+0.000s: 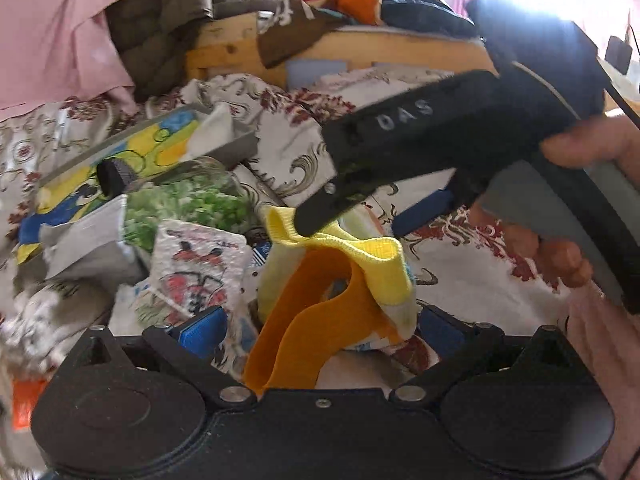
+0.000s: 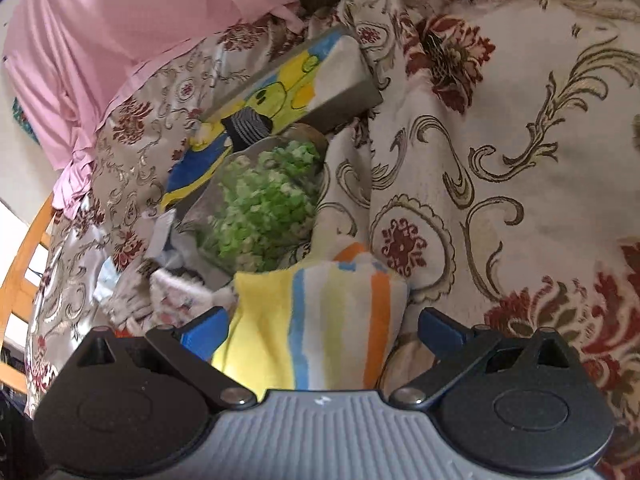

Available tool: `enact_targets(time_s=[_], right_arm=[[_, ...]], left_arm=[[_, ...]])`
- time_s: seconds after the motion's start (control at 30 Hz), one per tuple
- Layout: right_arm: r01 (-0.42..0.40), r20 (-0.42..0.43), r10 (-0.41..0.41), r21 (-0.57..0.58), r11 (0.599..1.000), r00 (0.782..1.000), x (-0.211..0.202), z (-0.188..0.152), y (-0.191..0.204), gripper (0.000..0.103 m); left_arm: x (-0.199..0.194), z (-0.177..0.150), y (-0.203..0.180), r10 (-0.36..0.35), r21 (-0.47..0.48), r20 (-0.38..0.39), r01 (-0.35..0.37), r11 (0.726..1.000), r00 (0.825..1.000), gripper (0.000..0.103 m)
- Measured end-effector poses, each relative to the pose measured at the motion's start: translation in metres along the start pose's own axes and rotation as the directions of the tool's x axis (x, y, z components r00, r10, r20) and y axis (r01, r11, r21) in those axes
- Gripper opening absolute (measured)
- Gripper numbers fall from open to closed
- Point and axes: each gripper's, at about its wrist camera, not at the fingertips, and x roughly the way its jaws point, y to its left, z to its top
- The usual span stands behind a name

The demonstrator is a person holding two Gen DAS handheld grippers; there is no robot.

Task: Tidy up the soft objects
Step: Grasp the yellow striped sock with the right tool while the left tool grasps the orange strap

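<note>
Spreading across both views, the floral bedspread carries everything else, cream with dark red blooms and grey scrolls. A pink sheet drapes over its far left side. On the spread a grey box with a yellow and blue cartoon print lies tilted, and just beside it sits a clear bag of green bits.

The right gripper stands with its blue pads apart, a striped soft cloth of yellow, blue and orange bands lying between them; the pads do not press on it. In the left wrist view the same tool reaches in from the right, held by a hand, one black finger resting on the cloth's yellow cuff.

The left gripper is likewise spread wide, the cloth's orange band hanging between its pads, not clamped.
</note>
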Motion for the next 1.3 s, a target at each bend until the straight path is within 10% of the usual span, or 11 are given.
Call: enact_targets(time_s=[0.53, 0.87, 1.3], right_arm=[[-0.005, -0.002, 0.005, 0.009, 1.000, 1.000, 0.014, -0.003, -0.009, 0.085], [-0.055, -0.019, 0.055, -0.024, 0.998, 0.998, 0.004, -0.007, -0.004, 0.073], [-0.015, 0.132, 0.017, -0.022, 1.000, 0.991, -0.012, -0.004, -0.005, 0.023]], left_arm=[[0.032, 0.003, 0.005, -0.139, 0.024, -0.095, 0.141, 0.990, 0.986, 0.096], [0.020, 0.001, 0.006, -0.154, 0.009, -0.117, 0.156, 0.988, 0.981, 0.075], [0.027, 0.003, 0.002, -0.108, 0.024, -0.148, 0.112, 0.993, 0.983, 0.065]])
